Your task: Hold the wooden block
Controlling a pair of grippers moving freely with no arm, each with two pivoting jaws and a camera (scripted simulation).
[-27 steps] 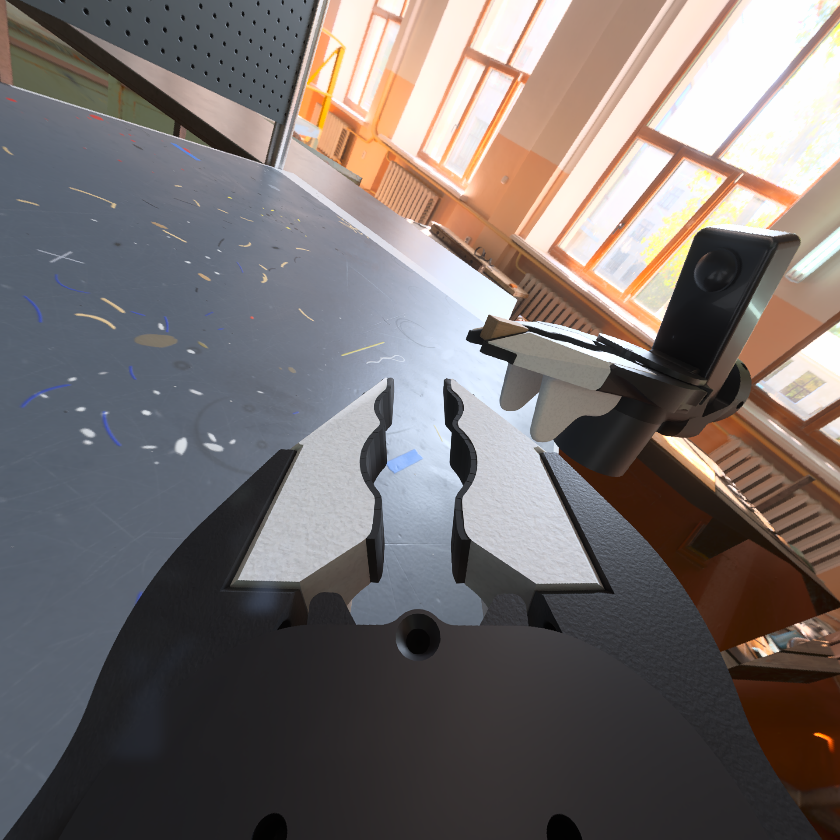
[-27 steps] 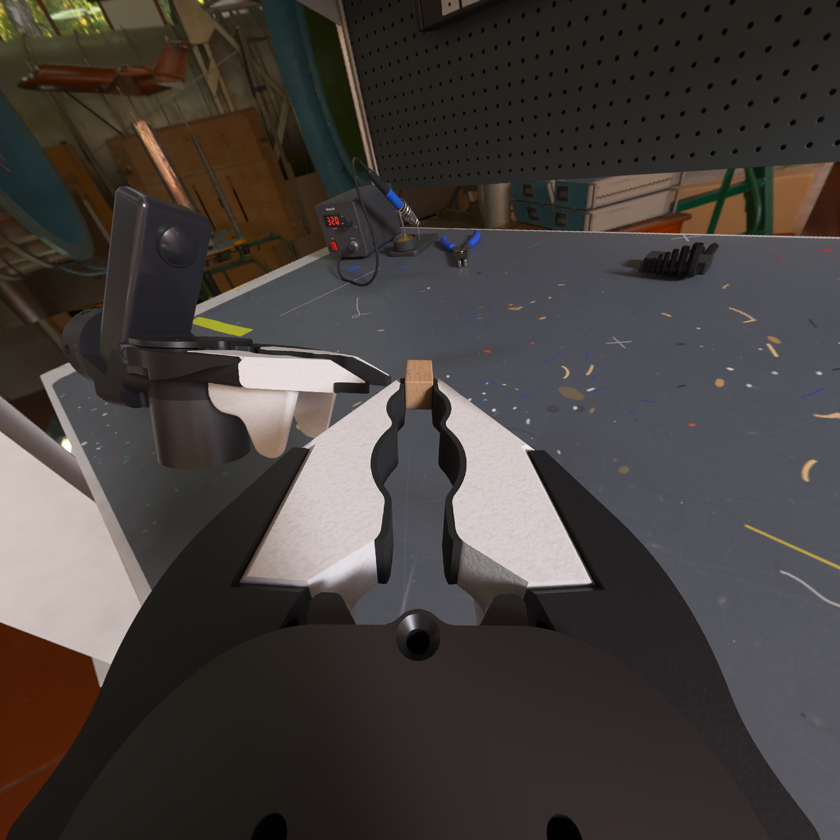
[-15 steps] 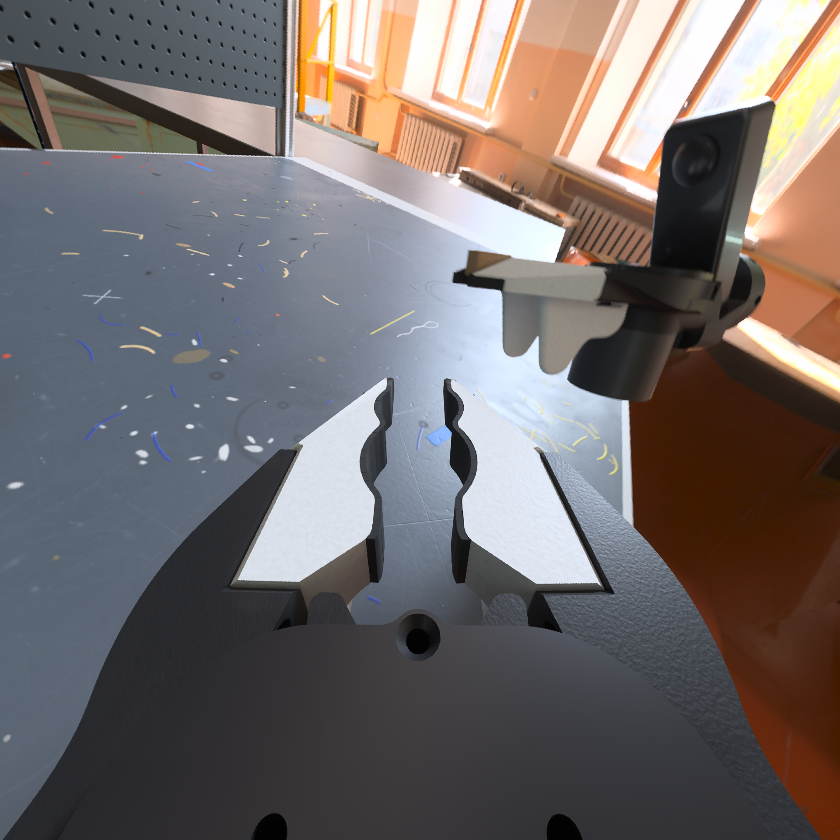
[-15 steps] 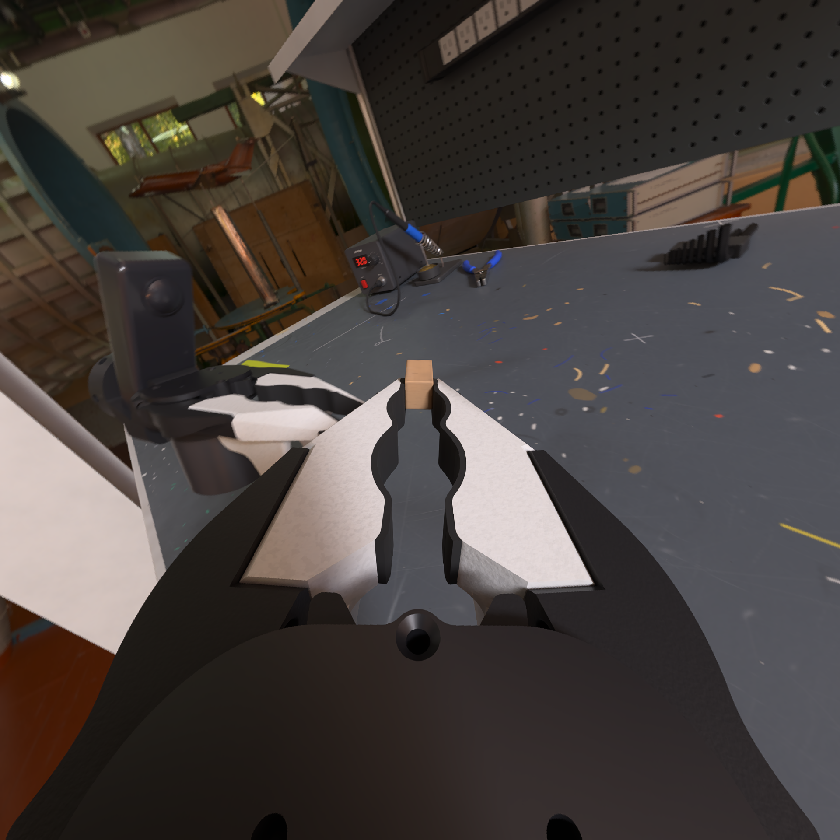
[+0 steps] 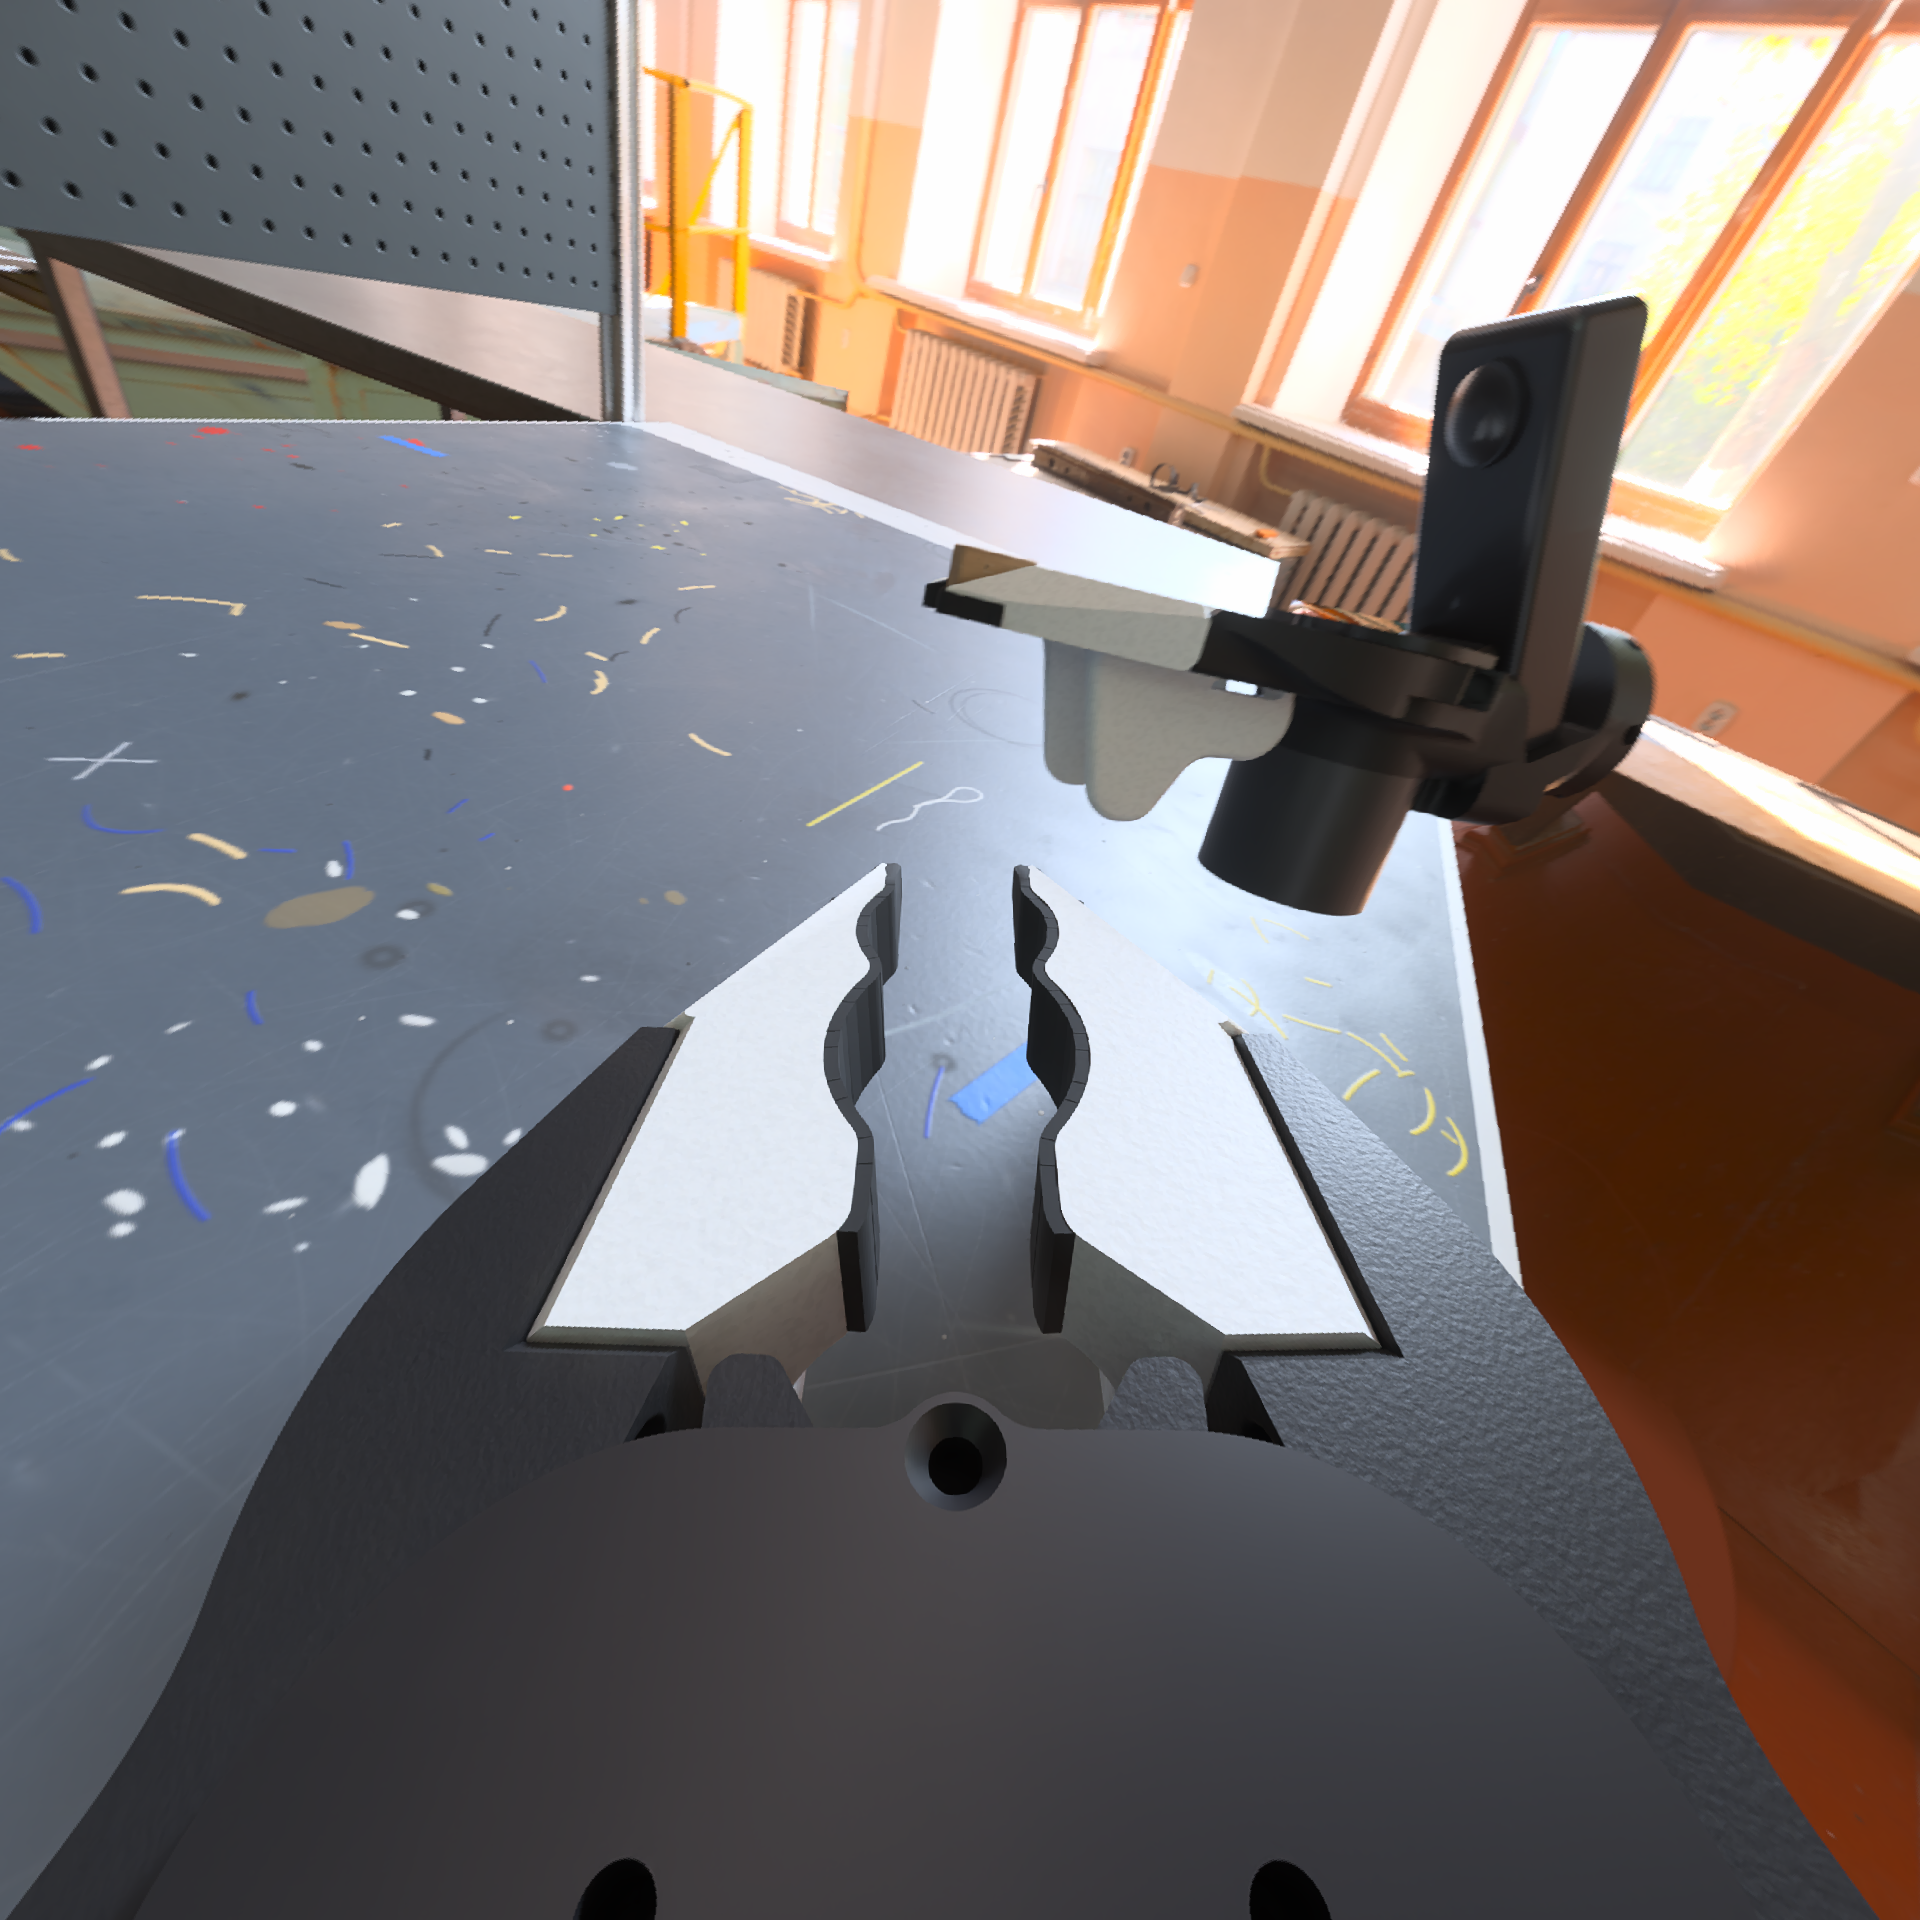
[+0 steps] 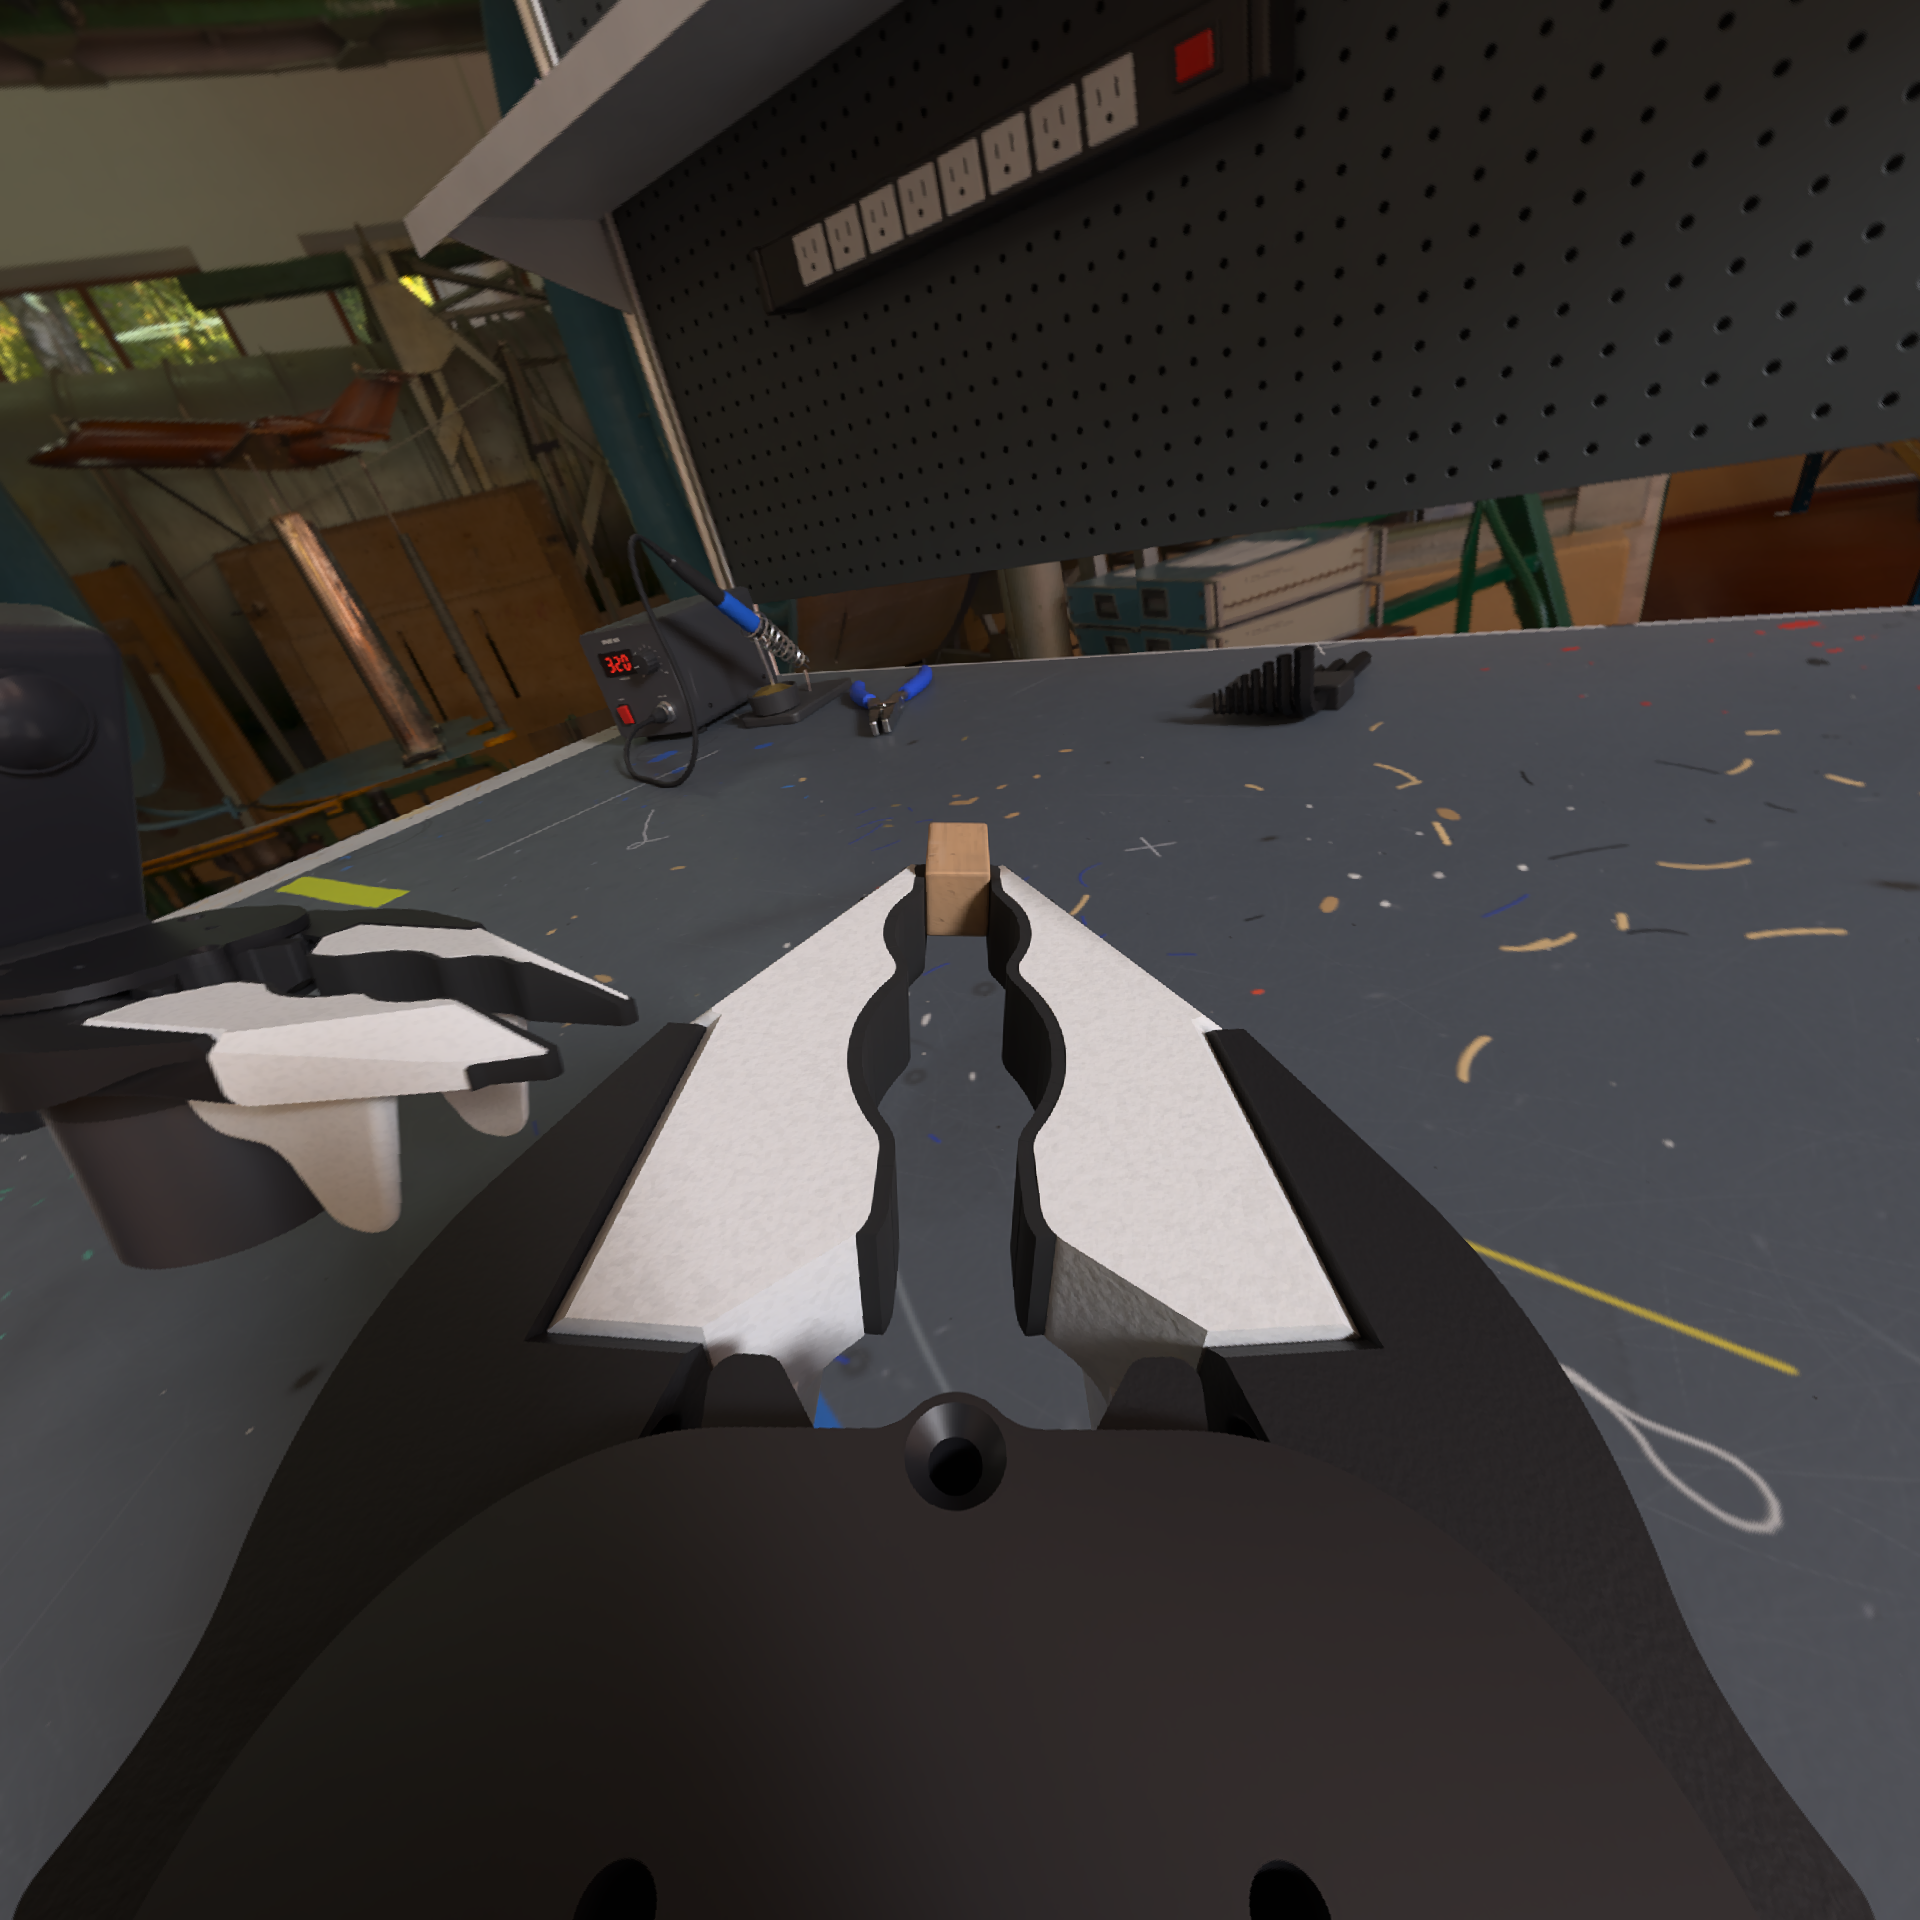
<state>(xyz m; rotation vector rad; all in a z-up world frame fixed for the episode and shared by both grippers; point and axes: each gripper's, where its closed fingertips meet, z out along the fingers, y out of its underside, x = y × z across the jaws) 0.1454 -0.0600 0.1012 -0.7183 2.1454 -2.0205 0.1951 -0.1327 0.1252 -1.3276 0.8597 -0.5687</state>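
Note:
A small light wooden block (image 6: 956, 878) is clamped between the fingertips of my right gripper (image 6: 956, 904), which holds it in the air above the grey workbench (image 6: 1558, 1091). In the left wrist view the right gripper (image 5: 951, 597) hovers at the upper right, and a corner of the block (image 5: 977, 566) shows at its tip. My left gripper (image 5: 956, 878) is open and empty, with only tabletop between its fingers. In the right wrist view it (image 6: 587, 1039) floats at the lower left, apart from the block.
A soldering station (image 6: 665, 675), blue-handled pliers (image 6: 888, 701) and a black hex key set (image 6: 1283, 681) stand at the bench's far edge under a pegboard (image 6: 1351, 312). The bench's right edge (image 5: 1475, 1039) drops to an orange floor. Blue tape (image 5: 992, 1091) lies below my left gripper.
The left gripper has drawn away from the block's tip, to the lower left in the right wrist view. The right gripper stays shut on the block. Both views have tilted.

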